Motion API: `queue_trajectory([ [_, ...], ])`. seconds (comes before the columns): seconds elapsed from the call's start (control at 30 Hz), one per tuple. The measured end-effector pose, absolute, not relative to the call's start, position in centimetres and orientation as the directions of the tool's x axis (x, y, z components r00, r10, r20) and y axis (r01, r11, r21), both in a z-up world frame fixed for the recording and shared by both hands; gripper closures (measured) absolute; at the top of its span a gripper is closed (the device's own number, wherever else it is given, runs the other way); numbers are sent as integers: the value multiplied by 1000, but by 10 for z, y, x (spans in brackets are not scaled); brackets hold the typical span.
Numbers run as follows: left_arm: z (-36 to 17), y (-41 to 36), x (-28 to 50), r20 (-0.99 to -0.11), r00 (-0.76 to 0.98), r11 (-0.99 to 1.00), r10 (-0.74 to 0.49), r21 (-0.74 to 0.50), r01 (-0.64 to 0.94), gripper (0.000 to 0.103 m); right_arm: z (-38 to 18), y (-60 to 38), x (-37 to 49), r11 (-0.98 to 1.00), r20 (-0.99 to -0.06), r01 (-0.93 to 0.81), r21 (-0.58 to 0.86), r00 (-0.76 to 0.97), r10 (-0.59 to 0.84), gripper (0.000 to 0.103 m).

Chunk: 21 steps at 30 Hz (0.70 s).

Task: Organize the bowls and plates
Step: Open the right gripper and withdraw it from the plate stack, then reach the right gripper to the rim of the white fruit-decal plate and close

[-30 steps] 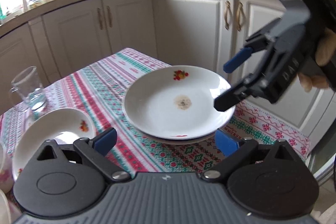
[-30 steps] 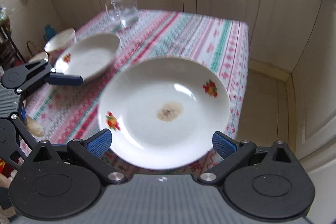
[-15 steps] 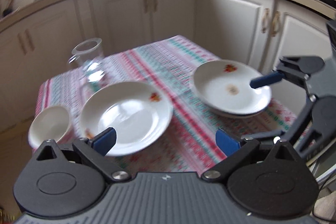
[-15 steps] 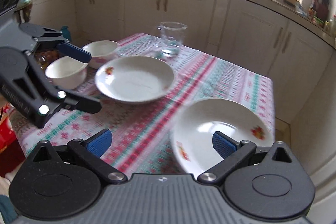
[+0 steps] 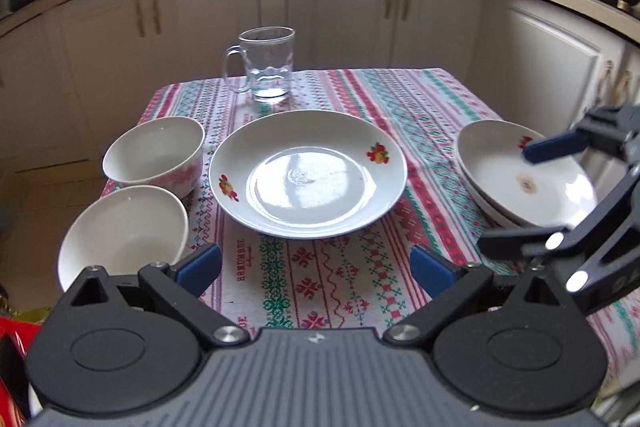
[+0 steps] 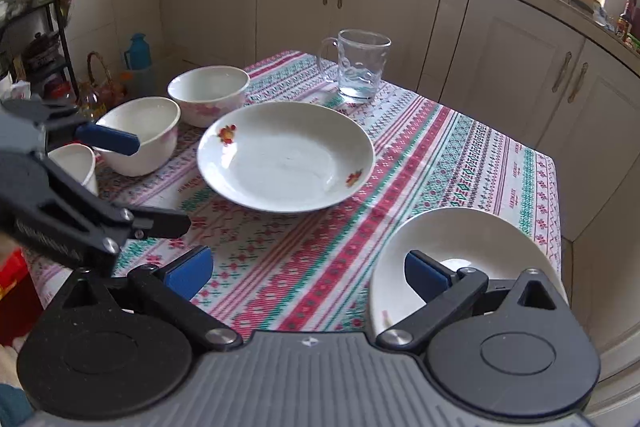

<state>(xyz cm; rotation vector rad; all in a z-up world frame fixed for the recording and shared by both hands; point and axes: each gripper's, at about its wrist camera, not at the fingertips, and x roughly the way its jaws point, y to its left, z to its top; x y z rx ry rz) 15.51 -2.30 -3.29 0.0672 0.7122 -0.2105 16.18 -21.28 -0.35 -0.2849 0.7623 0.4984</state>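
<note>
Both grippers are hanging over the worktop [image 5: 404, 95] with jaws spread wide, gripping nothing: left gripper [image 5: 316, 265], right gripper [image 6: 308, 269]. Single plate [image 5: 308, 173] is sitting mid-cloth, plate stack [image 5: 524, 175] by the right edge, two bowls [image 5: 154, 155] touching on the left.

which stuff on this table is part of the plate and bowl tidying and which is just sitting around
Part of the job: centre plate, stacked plates, pink-patterned bowl, plain bowl, small third bowl.

Just there: glass mug, tablecloth, blue flask on the floor.
</note>
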Motion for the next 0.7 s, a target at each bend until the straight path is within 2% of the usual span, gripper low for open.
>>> queue_trajectory([
  [0.17,-45,-42,163,-631,766,985,-120,21,172,3,9,-230,190,817,-734,-575,-49,575,361,0],
  [0.47,-76,-52,187,-672,739,997,-40,22,73,3,20,-237,236,727,-761,-686,-16,480,436,0],
  [0.7,-87,-50,198,-675,736,998,-53,-14,59,2,3,-226,281,646,-791,-760,76,348,503,0],
])
